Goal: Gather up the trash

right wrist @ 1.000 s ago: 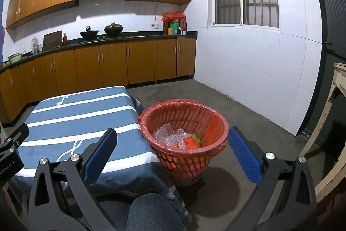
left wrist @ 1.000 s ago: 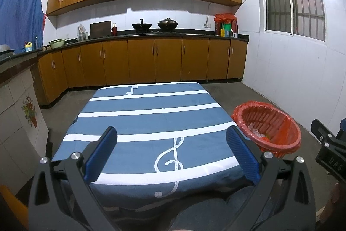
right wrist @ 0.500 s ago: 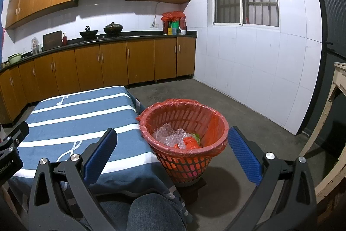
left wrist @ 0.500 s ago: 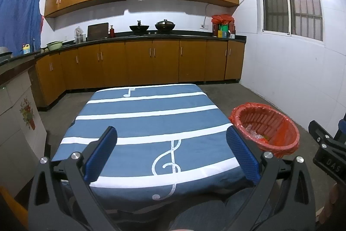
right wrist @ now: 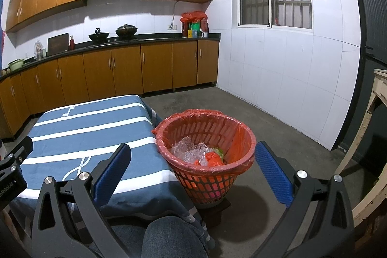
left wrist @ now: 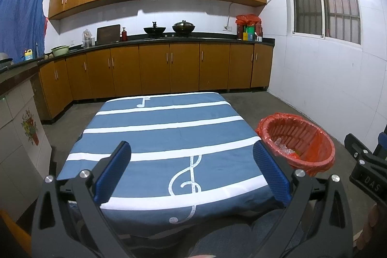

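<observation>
The red basket [right wrist: 205, 151] stands on the concrete floor [right wrist: 278, 137] just beside the right edge of the worktop [left wrist: 167, 137]. It is a round, slotted plastic bin that tapers toward the bottom and sits on a small dark block. A thin red plastic liner [right wrist: 239, 134] is folded out over its rim all the way round.

Inside the basket lies the trash: crumpled clear plastic [right wrist: 187, 150] fills the left and middle of the bottom, a bunched red-orange piece [right wrist: 214, 160] lies in front of it, and a small green scrap [right wrist: 219, 151] shows at the right. From the left wrist view the same basket [left wrist: 297, 139] appears past the right corner of the worktop, with only a glint of the clear plastic visible.

The worktop is covered by a blue cloth with white stripes and white musical signs, a treble clef [left wrist: 188, 175] nearest the camera.

The left gripper [left wrist: 191, 171] hangs above the near end of the cloth, jaws spread wide with nothing between them. The right gripper [right wrist: 193, 173] points at the basket, jaws equally wide and empty, the basket framed between the blue pads [right wrist: 273, 173]. A denim-clad knee [right wrist: 174, 236] shows below it.
</observation>
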